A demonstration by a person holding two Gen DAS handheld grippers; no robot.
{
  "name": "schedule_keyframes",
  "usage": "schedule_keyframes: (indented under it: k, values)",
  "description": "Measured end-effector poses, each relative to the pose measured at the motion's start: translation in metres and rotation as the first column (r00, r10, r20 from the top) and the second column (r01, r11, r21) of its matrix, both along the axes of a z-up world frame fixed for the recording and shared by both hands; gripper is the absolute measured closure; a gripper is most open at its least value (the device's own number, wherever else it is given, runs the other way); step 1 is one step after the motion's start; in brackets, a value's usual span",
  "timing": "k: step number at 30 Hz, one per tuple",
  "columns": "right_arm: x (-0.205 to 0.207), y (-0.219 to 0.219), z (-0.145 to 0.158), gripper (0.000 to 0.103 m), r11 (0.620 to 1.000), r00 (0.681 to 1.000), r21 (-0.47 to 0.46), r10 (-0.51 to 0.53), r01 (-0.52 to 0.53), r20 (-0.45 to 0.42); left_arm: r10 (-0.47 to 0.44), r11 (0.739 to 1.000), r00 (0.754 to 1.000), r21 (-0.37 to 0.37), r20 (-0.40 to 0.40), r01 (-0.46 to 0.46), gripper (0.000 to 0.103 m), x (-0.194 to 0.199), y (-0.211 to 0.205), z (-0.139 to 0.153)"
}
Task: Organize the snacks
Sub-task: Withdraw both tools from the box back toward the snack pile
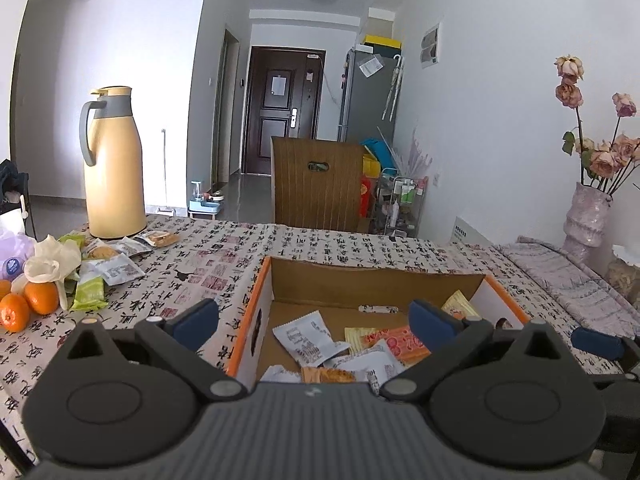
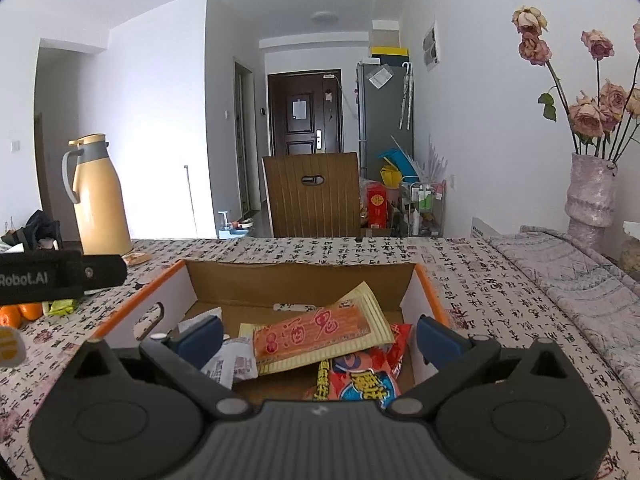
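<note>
An open cardboard box with orange edges sits on the table and holds several snack packets, such as a white one and an orange one. My left gripper is open and empty just above the box's near left side. A pile of loose snack packets lies at the far left of the table. In the right wrist view the box holds an orange packet and a red packet. My right gripper is open and empty over the box.
A yellow thermos jug stands behind the loose packets. Oranges and a white flower lie at the left edge. A vase of dried roses stands at the far right on a folded grey cloth. A wooden chair back is behind the table.
</note>
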State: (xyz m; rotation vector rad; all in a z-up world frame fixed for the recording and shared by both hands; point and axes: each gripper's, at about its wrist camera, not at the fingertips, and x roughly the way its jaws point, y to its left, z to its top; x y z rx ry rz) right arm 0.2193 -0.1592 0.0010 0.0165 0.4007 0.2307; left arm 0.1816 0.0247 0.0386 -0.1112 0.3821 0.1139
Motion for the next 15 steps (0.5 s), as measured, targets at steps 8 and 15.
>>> schedule_keyframes:
  k: [8, 15]
  values:
    - [-0.027, -0.006, -0.004, 0.0, 1.0, 1.0, -0.012, -0.002, 0.001, -0.026, -0.02, 1.0, 0.999, 0.007, -0.028, 0.02, 0.0, -0.021, 0.002, -0.006]
    - [-0.049, -0.009, -0.022, 0.0, 1.0, 0.995, -0.007, 0.01, -0.011, -0.1, -0.036, 0.999, 0.997, 0.002, -0.067, 0.036, 0.0, -0.042, 0.004, -0.022]
